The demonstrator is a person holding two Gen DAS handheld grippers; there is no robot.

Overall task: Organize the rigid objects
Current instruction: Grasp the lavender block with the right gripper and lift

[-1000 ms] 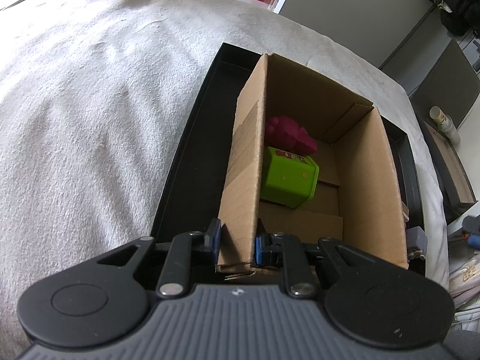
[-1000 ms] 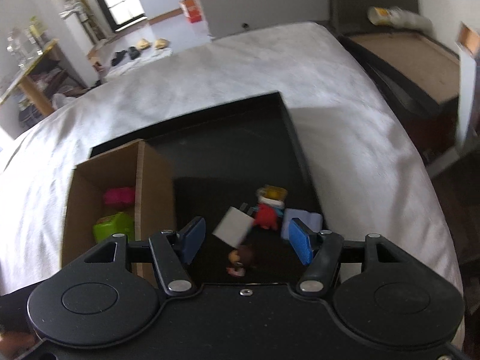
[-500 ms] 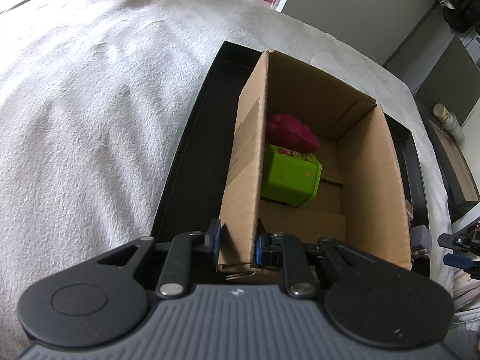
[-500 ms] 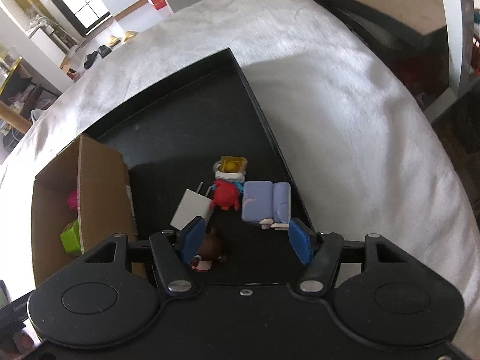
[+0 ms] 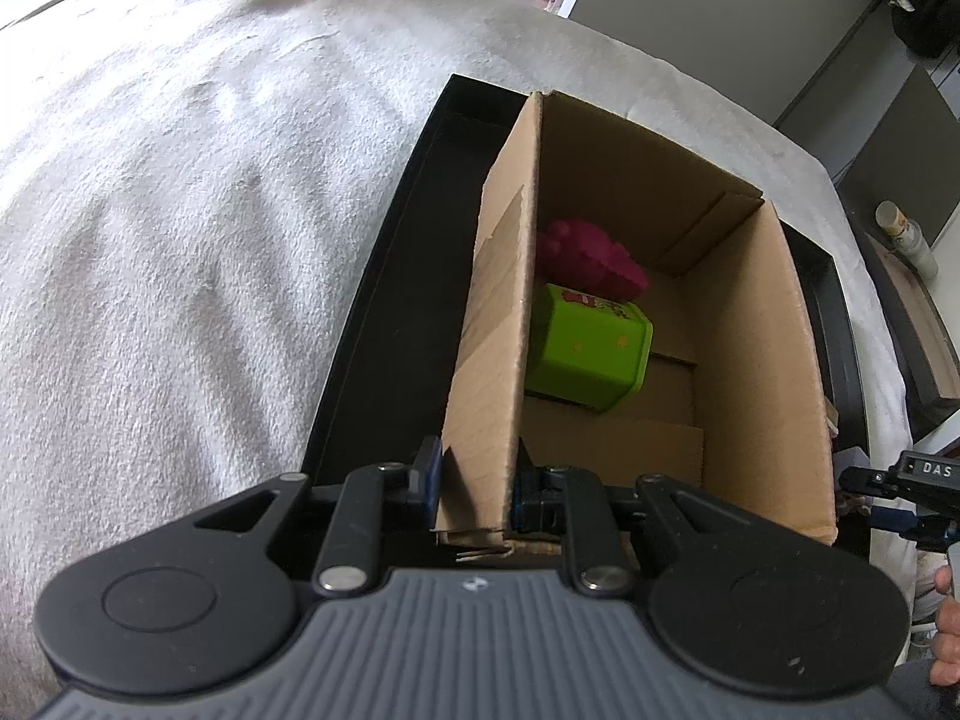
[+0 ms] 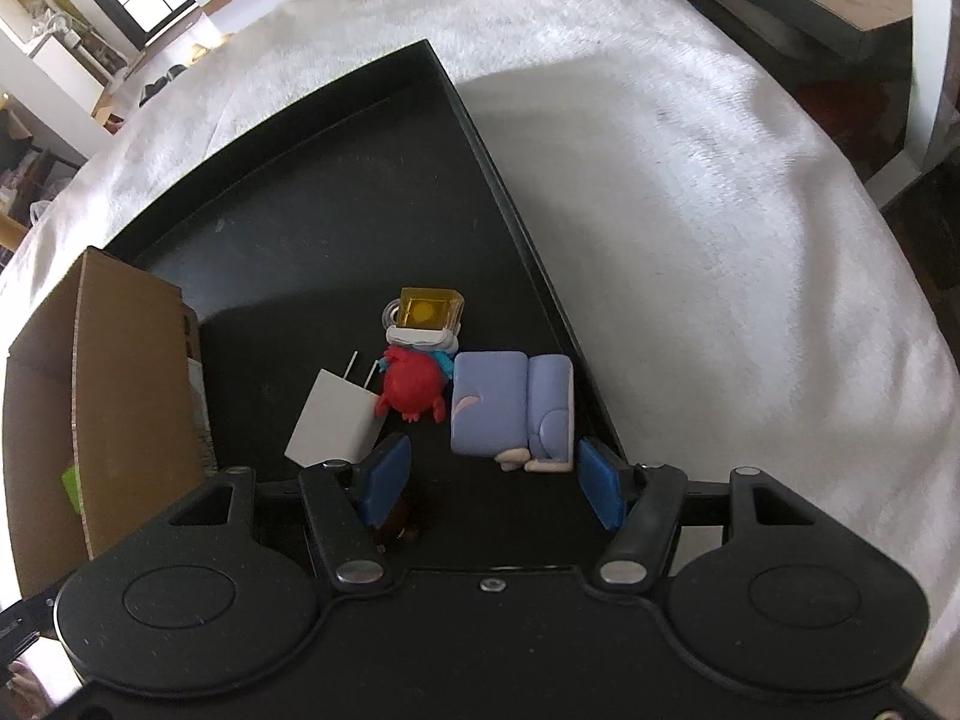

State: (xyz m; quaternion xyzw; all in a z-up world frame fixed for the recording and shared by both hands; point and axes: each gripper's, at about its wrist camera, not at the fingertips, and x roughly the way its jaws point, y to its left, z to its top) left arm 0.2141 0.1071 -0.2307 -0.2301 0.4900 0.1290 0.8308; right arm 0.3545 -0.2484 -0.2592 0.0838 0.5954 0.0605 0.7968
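Right tongs (image 6: 492,480) now hover lower, nearer the lavender toy sofa (image 6: 510,408).

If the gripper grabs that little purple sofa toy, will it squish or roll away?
Probably neither. The purple sofa toy has a blocky body and looks moulded and glossy, so it is likely stiff. It lies flat on the black tray, so rolling seems unlikely. Its smooth surface might slip a bit between the fingers of the open right gripper.

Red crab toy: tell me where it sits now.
In the right wrist view, the red crab toy lies on the black tray, between the white card and the lavender sofa toy.
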